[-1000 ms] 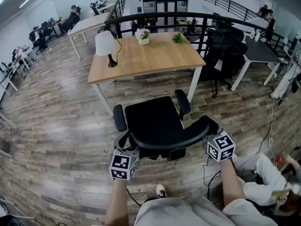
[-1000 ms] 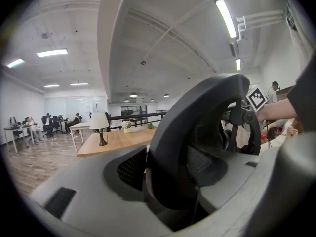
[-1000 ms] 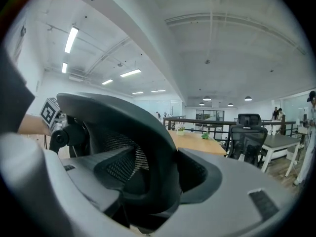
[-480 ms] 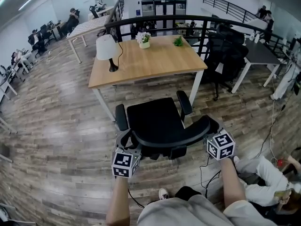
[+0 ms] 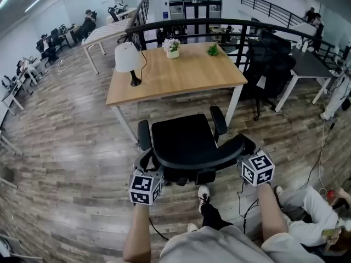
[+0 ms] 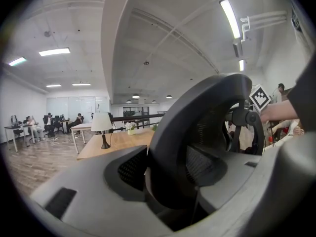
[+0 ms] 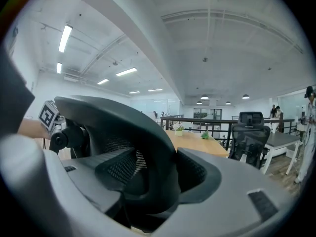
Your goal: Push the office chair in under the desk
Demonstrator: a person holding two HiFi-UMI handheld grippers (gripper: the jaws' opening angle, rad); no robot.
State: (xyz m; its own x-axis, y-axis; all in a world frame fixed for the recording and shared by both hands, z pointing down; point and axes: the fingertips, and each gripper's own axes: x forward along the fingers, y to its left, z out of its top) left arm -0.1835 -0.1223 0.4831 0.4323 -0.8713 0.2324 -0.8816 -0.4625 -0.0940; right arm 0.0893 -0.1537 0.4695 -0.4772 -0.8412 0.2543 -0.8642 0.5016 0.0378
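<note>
Since the earlier frame, the office chair (image 5: pixel 184 138) and both my claws have travelled toward the desk (image 5: pixel 181 75), and one of my shoes (image 5: pixel 203 193) now steps forward behind the chair.

Head view: the chair stands on the wood-plank floor (image 5: pixel 71 163), its seat facing the desk's near edge and not yet beneath it. The armrest tips lie just short of that edge. On the desk stand a white-shaded lamp (image 5: pixel 127 59) at the left, a small flower pot (image 5: pixel 173 48) and a green plant (image 5: pixel 213 50) along the far side.

My left claw (image 5: pixel 147 166) meets the left end of the backrest (image 5: pixel 200 160); my right claw (image 5: pixel 244 149) meets its right end.

Left gripper view: the dark curved rim of the backrest (image 6: pixel 197 122) sits between the jaws of my left claw (image 6: pixel 173 177), which is clenched on it.

Right gripper view: the same rim (image 7: pixel 123 122) fills the gap of my right claw (image 7: pixel 158 174). Its jaws have just been closing a little and stand wide, clamped on the thick rim.
</note>
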